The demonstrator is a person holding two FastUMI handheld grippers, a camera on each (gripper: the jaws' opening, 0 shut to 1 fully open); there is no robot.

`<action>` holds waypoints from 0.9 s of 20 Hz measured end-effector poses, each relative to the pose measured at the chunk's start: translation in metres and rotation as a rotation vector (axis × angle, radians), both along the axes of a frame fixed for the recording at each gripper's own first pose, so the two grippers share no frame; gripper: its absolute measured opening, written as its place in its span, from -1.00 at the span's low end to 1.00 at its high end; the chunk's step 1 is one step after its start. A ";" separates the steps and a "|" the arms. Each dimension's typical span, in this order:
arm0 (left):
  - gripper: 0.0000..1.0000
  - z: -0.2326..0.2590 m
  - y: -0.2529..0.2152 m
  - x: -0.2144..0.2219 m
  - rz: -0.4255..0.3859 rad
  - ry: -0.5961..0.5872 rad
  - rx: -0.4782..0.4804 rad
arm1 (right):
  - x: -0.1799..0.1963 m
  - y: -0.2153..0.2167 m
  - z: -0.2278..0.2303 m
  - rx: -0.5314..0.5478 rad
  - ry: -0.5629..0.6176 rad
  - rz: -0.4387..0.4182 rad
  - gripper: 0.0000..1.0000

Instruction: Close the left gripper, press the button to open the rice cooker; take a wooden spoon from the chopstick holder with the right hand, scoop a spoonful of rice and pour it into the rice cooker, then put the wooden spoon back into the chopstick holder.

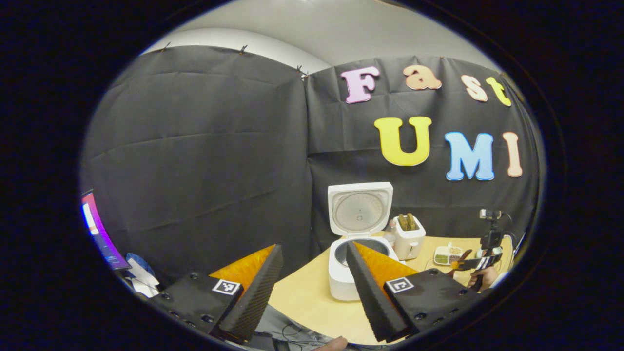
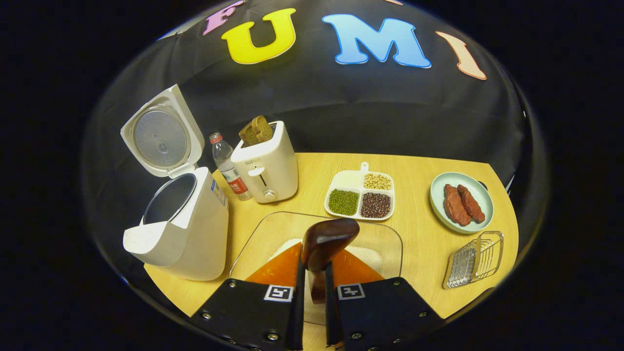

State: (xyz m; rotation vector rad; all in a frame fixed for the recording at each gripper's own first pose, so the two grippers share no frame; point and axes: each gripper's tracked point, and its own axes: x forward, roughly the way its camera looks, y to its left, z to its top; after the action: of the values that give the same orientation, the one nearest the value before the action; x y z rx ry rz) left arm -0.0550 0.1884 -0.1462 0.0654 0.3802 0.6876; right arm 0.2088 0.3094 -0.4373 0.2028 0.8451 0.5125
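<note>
Gripping the wooden spoon [image 2: 325, 243], the right hand-held gripper [image 2: 314, 297] hovers over the clear glass dish [image 2: 385, 234] of white rice!

Dark, glossy brown, the spoon stands by its handle between both fingers, which press on it, and its rounded bowl rises above the rice; whether it carries any grains cannot be told. At the left of the right gripper view the white rice cooker [image 2: 190, 229] sits on the table [image 2: 419, 239] with its lid swung fully up and the pot exposed, near the dish. The left hand-held gripper [image 1: 312, 287] is held back off the table's edge, fingers spread wide with nothing between them, facing the cooker [image 1: 343, 278].
</note>
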 end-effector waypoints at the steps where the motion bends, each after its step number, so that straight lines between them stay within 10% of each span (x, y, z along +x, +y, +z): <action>1: 0.86 -0.002 0.001 -0.002 0.007 0.001 -0.005 | 0.000 0.003 0.002 0.010 -0.006 -0.006 -0.63; 18: 0.83 0.001 0.010 -0.006 0.021 0.010 0.012 | 0.008 0.006 0.007 0.419 0.336 -0.228 -0.63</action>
State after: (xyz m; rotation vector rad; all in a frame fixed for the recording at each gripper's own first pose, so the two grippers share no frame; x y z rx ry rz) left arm -0.0612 0.1988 -0.1451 0.0767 0.3870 0.7105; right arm 0.2173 0.3150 -0.4301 0.7783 1.0180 0.4418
